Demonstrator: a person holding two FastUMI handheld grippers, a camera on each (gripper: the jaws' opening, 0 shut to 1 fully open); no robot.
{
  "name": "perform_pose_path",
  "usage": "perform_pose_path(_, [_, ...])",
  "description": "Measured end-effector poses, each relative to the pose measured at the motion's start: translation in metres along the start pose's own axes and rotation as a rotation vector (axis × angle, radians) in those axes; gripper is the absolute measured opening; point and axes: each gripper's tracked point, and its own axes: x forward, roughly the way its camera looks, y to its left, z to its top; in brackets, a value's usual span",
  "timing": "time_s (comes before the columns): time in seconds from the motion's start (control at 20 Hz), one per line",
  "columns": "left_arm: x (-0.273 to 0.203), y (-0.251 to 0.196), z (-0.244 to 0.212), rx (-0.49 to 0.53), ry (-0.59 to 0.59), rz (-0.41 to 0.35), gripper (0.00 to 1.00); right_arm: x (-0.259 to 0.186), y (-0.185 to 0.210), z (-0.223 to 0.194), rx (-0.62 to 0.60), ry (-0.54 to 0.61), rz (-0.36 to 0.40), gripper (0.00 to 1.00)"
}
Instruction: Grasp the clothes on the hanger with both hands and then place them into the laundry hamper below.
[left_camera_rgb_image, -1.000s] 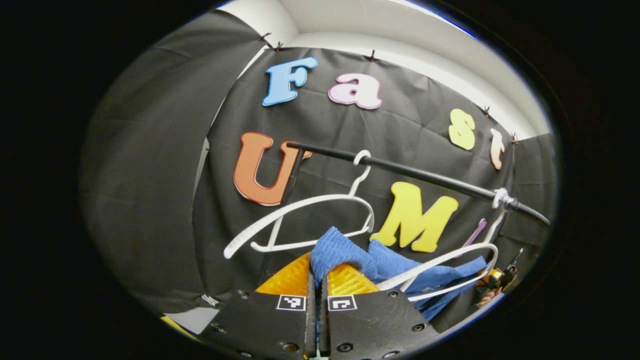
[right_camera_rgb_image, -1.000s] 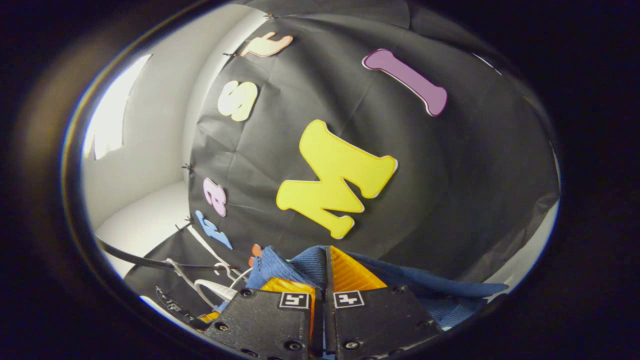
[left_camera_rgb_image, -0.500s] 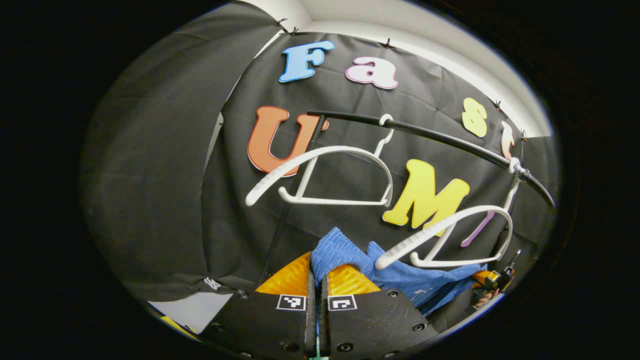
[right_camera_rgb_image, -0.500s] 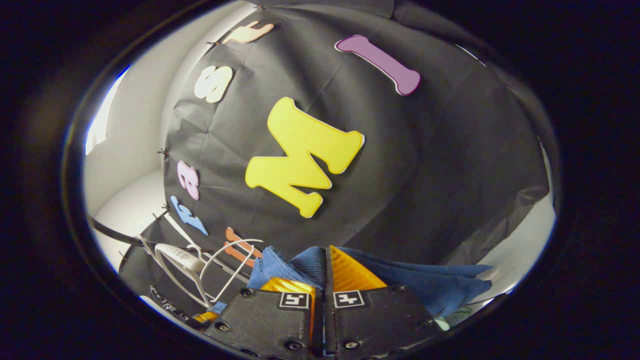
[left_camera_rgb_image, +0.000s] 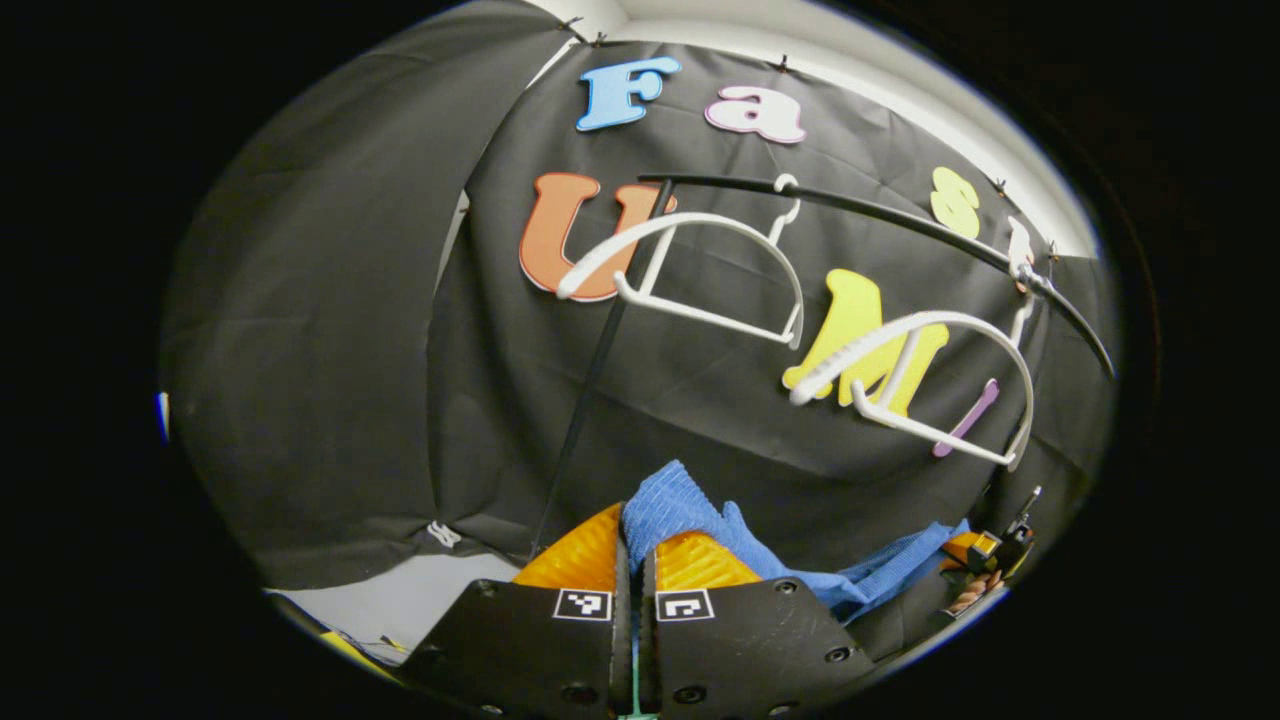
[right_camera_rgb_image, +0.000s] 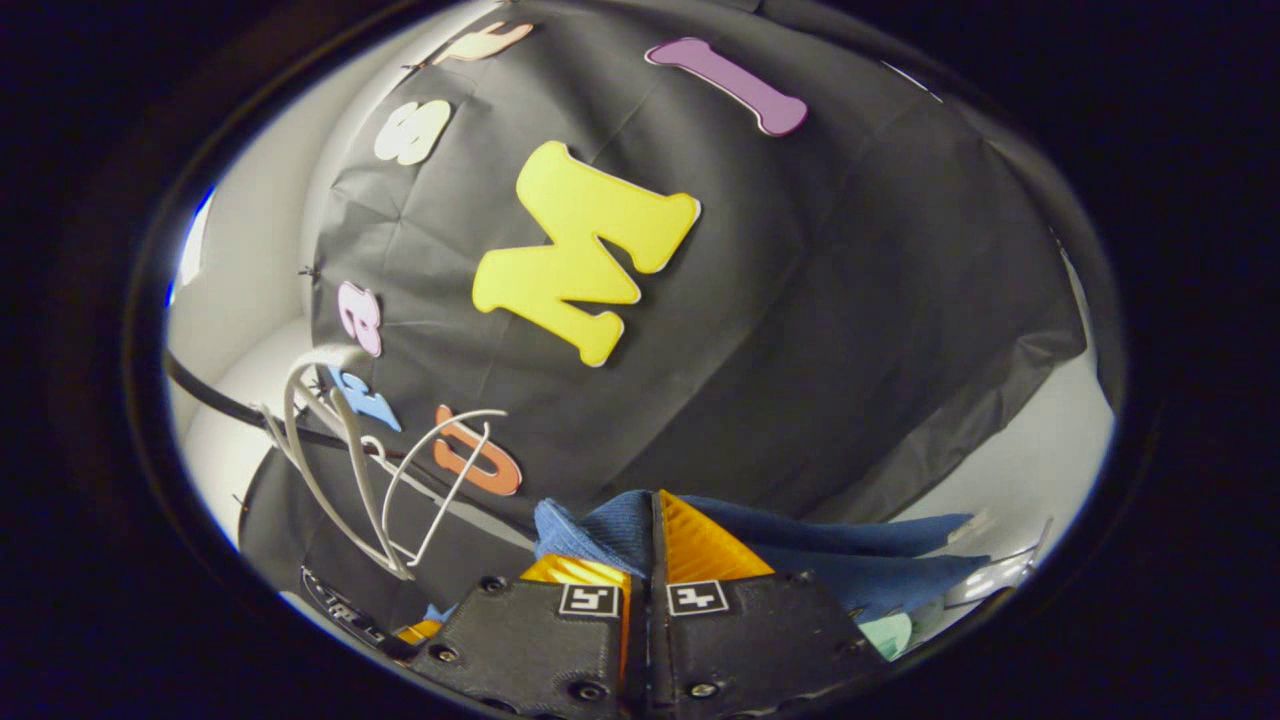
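A blue garment (left_camera_rgb_image: 690, 505) is pinched at 6 o'clock of the left gripper view between the closed orange fingers of the left hand-held gripper (left_camera_rgb_image: 633, 560), the cloth trailing toward 4 o'clock, where the other hand-held gripper is glimpsed at its far end. In the right gripper view the same blue garment (right_camera_rgb_image: 610, 520) is clamped at 6 o'clock by the right hand-held gripper (right_camera_rgb_image: 650, 560), its folds spreading toward 4 o'clock. The garment is held clear below two bare white hangers (left_camera_rgb_image: 700, 270) (left_camera_rgb_image: 920, 380), which hang from a black rail (left_camera_rgb_image: 900, 225) at 12 to 2 o'clock of the left gripper view; in the right gripper view the hangers (right_camera_rgb_image: 380, 470) are seen at 8 o'clock. The laundry hamper is judged to lie lower down. A slack span between the two grips could be draped over the hamper's rim instead of dropped inside if the cloth is lowered unevenly, and a release by one side alone would leave it dangling. A trailing fold might also be snagged on the nearer hanger if the cloth were raised. Open room is seen ahead toward the black cloth wall (left_camera_rgb_image: 330, 330) and below the rail.
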Motion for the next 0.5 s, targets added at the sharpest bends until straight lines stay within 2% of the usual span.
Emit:
perform_pose_path(0.15, [-0.014,0.000,-0.010,-0.007,0.007,-0.022,0.02,-0.012,0.005,-0.022,0.003,0.023,0.000,0.05])
perform_pose_path(0.5, [-0.040,-0.027,-0.025,0.016,0.004,-0.103,0.02,-0.048,0.051,-0.096,0.005,0.125,0.077,0.04])
